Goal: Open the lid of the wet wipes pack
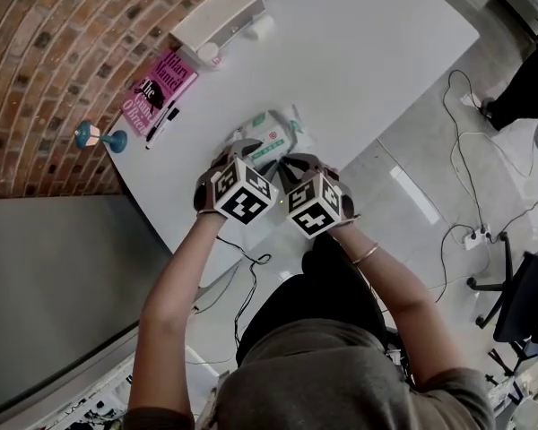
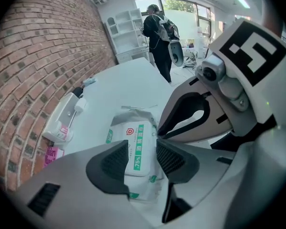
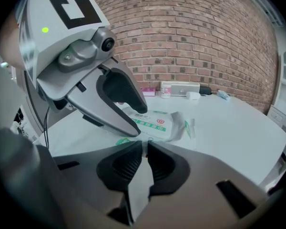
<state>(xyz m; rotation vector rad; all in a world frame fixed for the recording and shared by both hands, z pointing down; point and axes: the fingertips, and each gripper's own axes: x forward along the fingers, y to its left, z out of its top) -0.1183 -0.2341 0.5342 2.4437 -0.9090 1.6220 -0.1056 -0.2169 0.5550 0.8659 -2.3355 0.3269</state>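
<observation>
The wet wipes pack (image 1: pixel 271 135) is a white soft pack with green print, lying flat near the front edge of the white table (image 1: pixel 368 52). Its white lid (image 2: pixel 137 149) with a green stripe lies flat and closed. My left gripper (image 2: pixel 144 159) is open, its two pads on either side of the lid's near end. My right gripper (image 3: pixel 144 149) is shut, with a thin white strip of the pack's wrapper edge (image 3: pixel 139 185) between its pads. In the head view the left gripper (image 1: pixel 248 153) and the right gripper (image 1: pixel 291 163) meet at the pack's near side.
A pink book (image 1: pixel 159 90) with a black pen (image 1: pixel 161 124) lies to the left, a long white box (image 1: pixel 217 16) behind it. A blue object (image 1: pixel 103 137) sits by the brick wall (image 1: pixel 45 61). A person (image 2: pixel 159 32) stands beyond the table. Cables (image 1: pixel 471 177) cross the floor.
</observation>
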